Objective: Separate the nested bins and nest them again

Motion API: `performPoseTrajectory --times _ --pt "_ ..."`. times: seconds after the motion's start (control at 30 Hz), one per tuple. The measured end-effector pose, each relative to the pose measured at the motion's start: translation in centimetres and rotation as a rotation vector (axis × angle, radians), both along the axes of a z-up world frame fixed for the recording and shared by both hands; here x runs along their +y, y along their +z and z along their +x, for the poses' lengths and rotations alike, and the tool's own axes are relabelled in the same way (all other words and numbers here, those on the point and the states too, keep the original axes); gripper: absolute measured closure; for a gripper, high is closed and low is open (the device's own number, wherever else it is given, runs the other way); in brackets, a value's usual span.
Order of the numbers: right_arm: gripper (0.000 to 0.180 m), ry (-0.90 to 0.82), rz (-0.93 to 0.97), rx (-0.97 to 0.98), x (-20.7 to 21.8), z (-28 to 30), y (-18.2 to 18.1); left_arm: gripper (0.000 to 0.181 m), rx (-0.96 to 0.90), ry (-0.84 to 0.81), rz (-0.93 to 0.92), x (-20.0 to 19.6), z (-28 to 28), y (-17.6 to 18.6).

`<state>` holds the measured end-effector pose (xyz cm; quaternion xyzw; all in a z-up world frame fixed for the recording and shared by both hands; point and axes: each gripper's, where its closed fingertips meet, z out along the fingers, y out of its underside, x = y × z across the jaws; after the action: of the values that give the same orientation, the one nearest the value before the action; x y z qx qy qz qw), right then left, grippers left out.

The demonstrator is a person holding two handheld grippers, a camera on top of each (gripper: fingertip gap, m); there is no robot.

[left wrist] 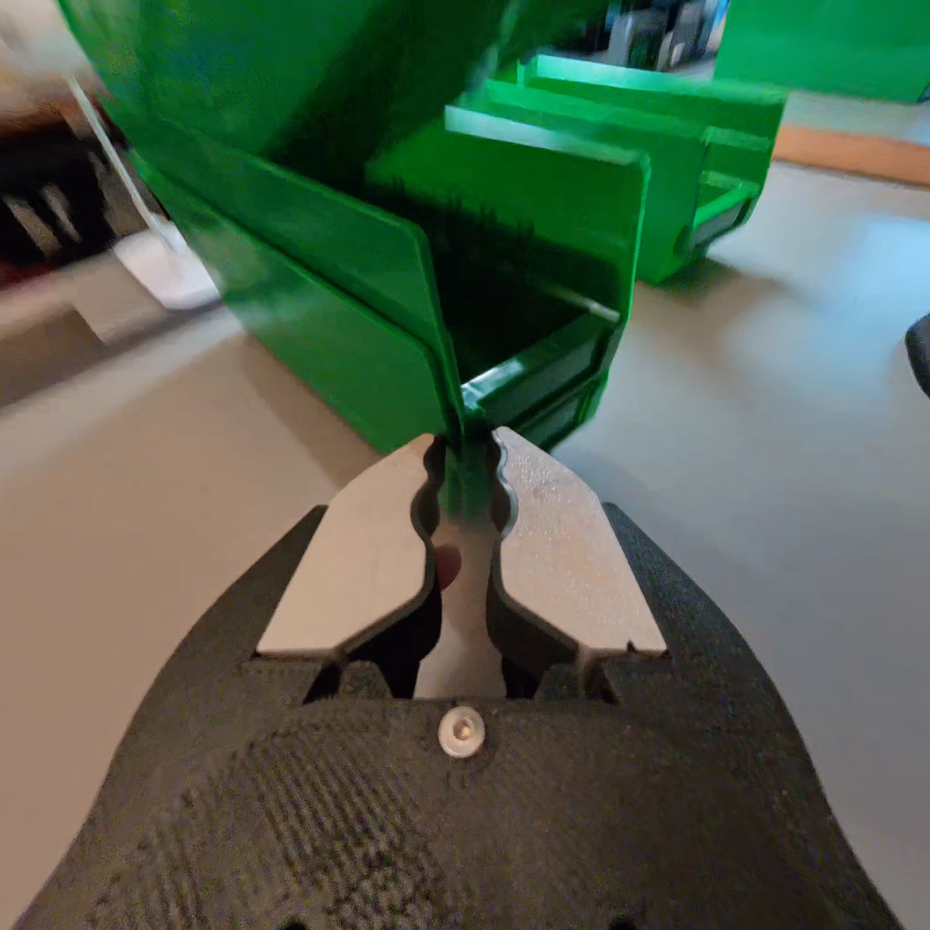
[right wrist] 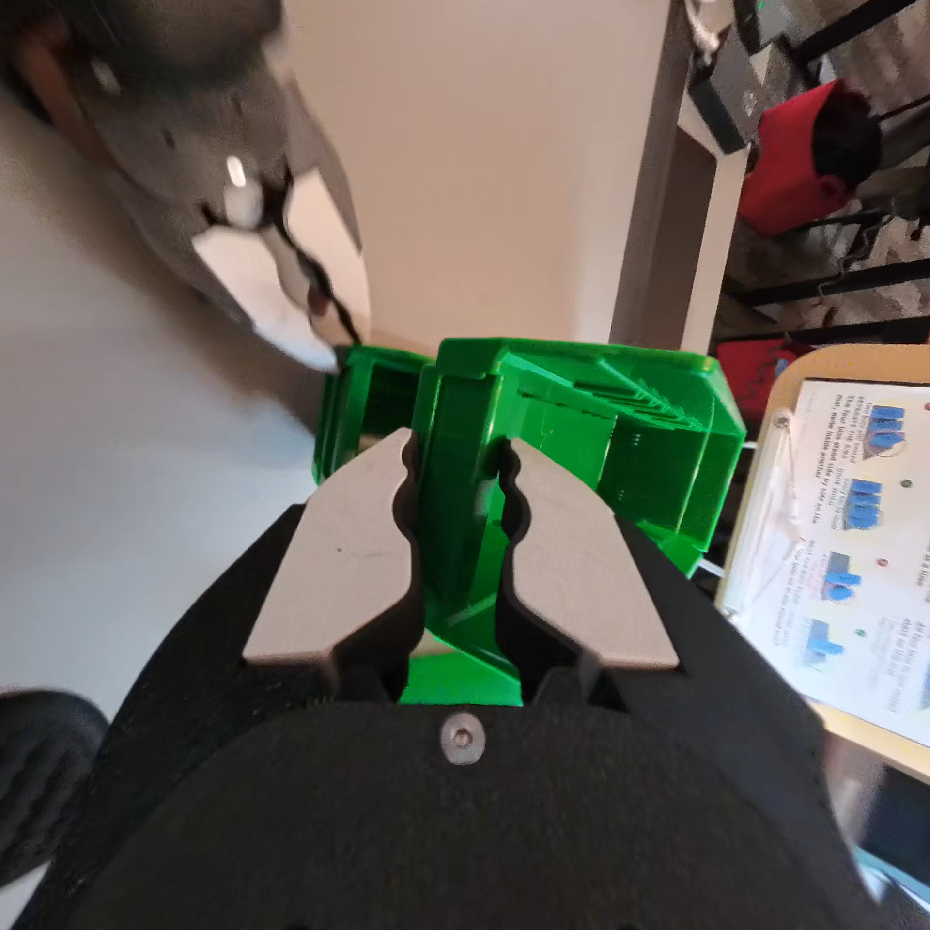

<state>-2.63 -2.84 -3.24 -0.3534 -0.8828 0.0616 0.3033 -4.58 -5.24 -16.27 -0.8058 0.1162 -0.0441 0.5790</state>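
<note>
Green bins dominate both views. Left gripper (left wrist: 465, 468) has its jaws nearly closed, pinching the thin near corner edge of the nested bins (left wrist: 352, 312), two shells one inside the other, standing on the pale table (left wrist: 151, 503). Just beyond them sits another nested stack (left wrist: 704, 166), its stepped rims close behind the held pair, with a narrow gap between. Bare table lies open to the left and right of the held bins.

Right gripper (right wrist: 460, 483) has its jaws part closed around the thick rim of a lifted bin (right wrist: 578, 443), which is tilted with its ribbed side showing. Beside it, to the left, is a second green bin (right wrist: 362, 402), and the other gripper's tip meets its top corner. An instruction sheet (right wrist: 855, 528) lies at right on a wooden board
</note>
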Motion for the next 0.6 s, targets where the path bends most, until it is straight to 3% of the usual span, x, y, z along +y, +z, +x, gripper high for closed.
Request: performPoseTrajectory --times 0.07,0.43,0.6 --pt "0.148 -0.004 0.038 -0.012 0.2 0.7 -0.1 0.164 0.020 -0.009 0.063 0.2 0.5 1.9" --pt "0.149 -0.030 0.061 0.125 1.7 0.7 2.5 0.161 0.016 -0.003 -0.046 0.8 0.0 -0.7" --pt "0.150 -0.042 0.096 0.182 2.4 0.7 4.4 0.132 -0.002 0.031 0.063 0.1 -0.8 2.0"
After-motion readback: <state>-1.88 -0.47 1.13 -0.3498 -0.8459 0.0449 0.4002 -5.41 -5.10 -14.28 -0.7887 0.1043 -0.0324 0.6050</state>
